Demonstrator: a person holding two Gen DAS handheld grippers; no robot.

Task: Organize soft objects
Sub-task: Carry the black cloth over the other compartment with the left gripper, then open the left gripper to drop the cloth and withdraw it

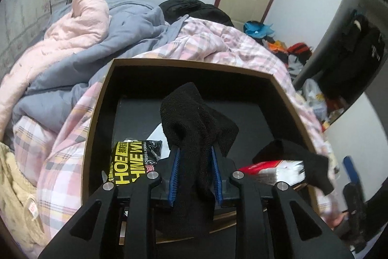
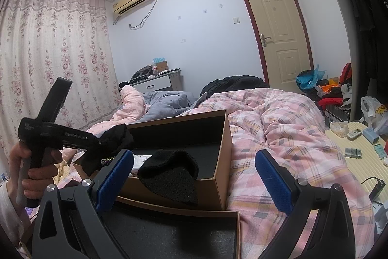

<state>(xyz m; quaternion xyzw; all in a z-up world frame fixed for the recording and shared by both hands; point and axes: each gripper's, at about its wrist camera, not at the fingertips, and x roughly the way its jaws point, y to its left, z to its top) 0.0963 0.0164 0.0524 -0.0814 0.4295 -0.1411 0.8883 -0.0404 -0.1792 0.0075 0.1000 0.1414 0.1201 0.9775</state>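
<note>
My left gripper (image 1: 195, 157) is shut on a black sock (image 1: 194, 118) and holds it above the open cardboard box (image 1: 99, 98) on the bed. A second black sock (image 1: 298, 159) hangs over the box's right rim; it also shows in the right wrist view (image 2: 169, 174), draped over the box's near wall (image 2: 218, 191). My right gripper (image 2: 194, 176) is open and empty, low in front of the box. The left gripper (image 2: 72, 137) shows at the left in the right wrist view, held in a hand, with its black sock (image 2: 118, 135) bunched at its tips.
In the box lie a yellow-and-black packet (image 1: 128, 162) and a red-and-white package (image 1: 274, 169). The box lid (image 2: 169, 234) lies under my right gripper. The bed has a pink plaid quilt (image 2: 278, 128), grey and pink bedding (image 1: 84, 28). Clutter covers the floor at right (image 2: 351, 137).
</note>
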